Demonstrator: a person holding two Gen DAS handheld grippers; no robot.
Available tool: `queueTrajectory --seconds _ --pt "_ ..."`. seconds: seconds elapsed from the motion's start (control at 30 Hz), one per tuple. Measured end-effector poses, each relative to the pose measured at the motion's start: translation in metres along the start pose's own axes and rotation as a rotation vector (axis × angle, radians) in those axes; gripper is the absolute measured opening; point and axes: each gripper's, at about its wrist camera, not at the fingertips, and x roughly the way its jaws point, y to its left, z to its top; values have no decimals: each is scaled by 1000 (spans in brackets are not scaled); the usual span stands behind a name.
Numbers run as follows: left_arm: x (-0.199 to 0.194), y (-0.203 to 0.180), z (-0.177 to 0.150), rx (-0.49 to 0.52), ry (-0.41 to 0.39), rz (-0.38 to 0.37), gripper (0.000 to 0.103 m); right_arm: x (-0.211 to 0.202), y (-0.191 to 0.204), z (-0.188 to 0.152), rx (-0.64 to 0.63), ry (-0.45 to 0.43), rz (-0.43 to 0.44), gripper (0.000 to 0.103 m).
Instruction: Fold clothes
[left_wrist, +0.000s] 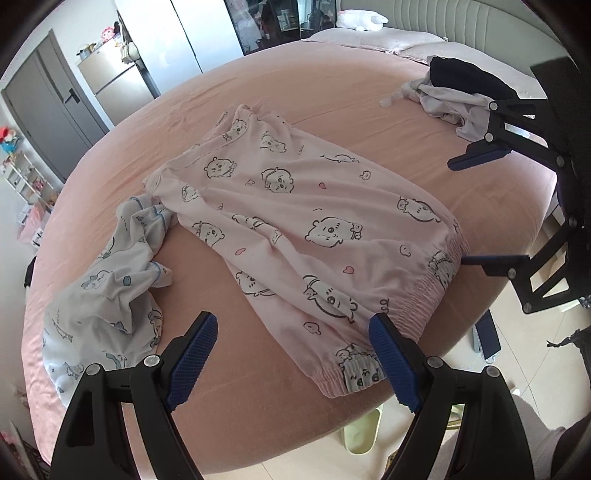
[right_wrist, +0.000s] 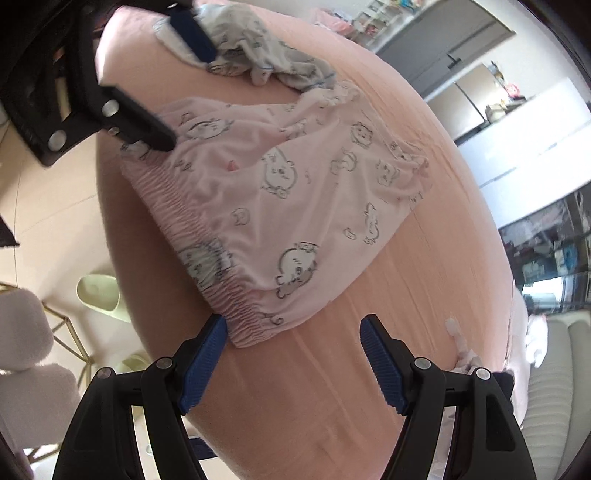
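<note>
Jaws open over pink pyjama trousers (left_wrist: 295, 229) on peach bed (left_wrist: 332, 92).

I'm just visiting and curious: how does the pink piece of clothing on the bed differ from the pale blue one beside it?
The pink garment lies spread out fairly flat; the pale blue garment is crumpled in a heap. The pink one shows a gathered elastic band along its near edge; the blue one shows thin blue piping. The pink one's far end overlaps the blue one. Both carry cartoon animal prints and rest on the pink bedsheet.
</note>
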Motion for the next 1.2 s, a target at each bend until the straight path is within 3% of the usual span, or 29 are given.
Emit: queueTrajectory --seconds 0.27,0.5,0.63,0.77,0.87,1.03,1.2 --pt "-6 3 4 -18 -34 2 84 9 25 4 -103 -16 -41 74" --pt "-16 8 1 -17 -60 17 84 11 13 7 -8 -6 21 74" --pt "-17 7 -1 15 -75 41 84 16 22 9 -58 -31 -61 75" --pt "-13 5 0 24 -75 54 84 19 35 14 -124 -66 -178 91" --pt "-14 6 2 19 -76 33 84 20 44 16 -189 -92 -248 94" --pt "-15 3 2 46 -87 63 84 23 45 18 -230 -106 -260 95" --pt "-14 5 2 60 -87 91 84 28 34 23 -192 -105 -214 98"
